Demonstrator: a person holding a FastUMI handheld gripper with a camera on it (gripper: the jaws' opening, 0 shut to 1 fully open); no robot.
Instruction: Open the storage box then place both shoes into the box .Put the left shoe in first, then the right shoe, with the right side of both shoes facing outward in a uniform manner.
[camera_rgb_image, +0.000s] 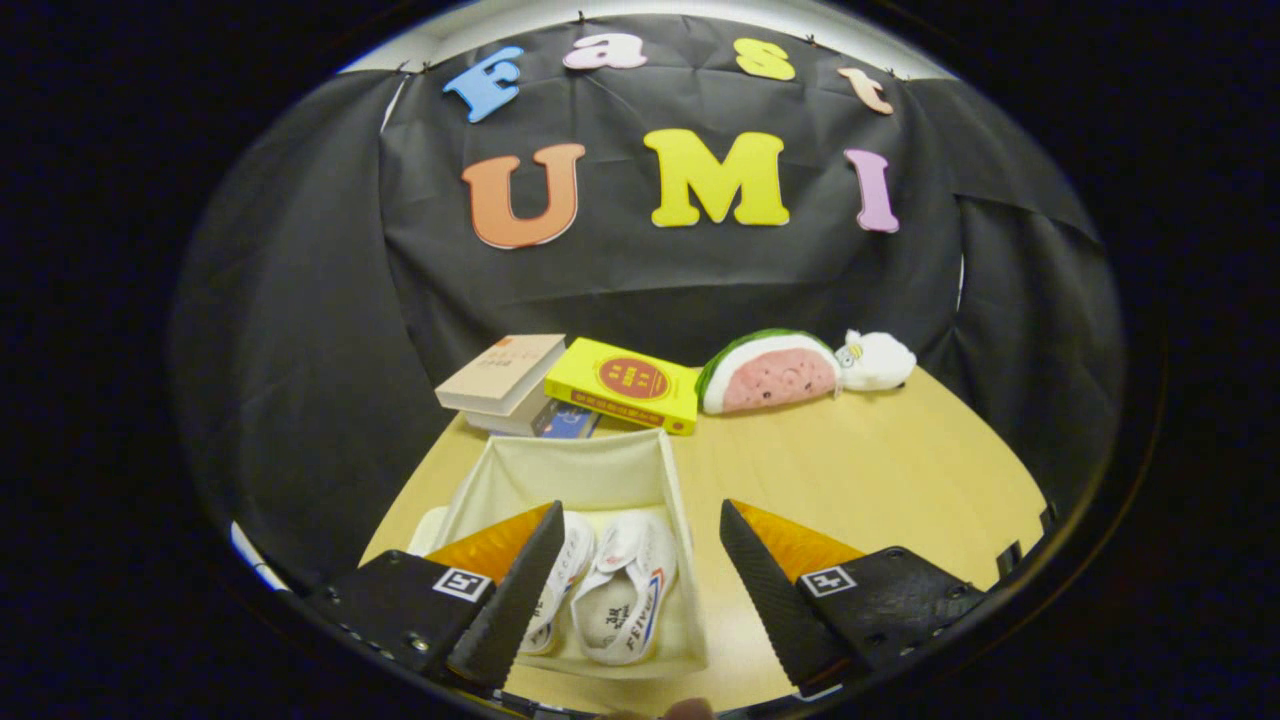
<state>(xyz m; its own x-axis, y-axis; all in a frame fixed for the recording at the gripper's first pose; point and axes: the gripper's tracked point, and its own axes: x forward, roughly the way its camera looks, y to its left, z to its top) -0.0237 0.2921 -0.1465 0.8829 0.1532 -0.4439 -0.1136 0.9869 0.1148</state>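
A cream fabric storage box (600, 470) stands open on the wooden table, just ahead of my fingers. Two white shoes lie inside it, side by side. One shoe (630, 590) with red and blue side lettering lies between my fingers. The other shoe (562, 575) lies to its left, partly hidden behind my left finger (510, 590). My gripper (640, 590) hovers above the box's near end, open, with nothing pressed between its fingers. The right finger (775, 590) is over the bare table beside the box's right wall.
Beyond the box lie a stack of books (510, 385) and a yellow book (625, 385). A watermelon-slice plush (770, 375) and a small white plush (875, 360) sit at the back right. The wooden table (880, 480) stretches to the right of the box.
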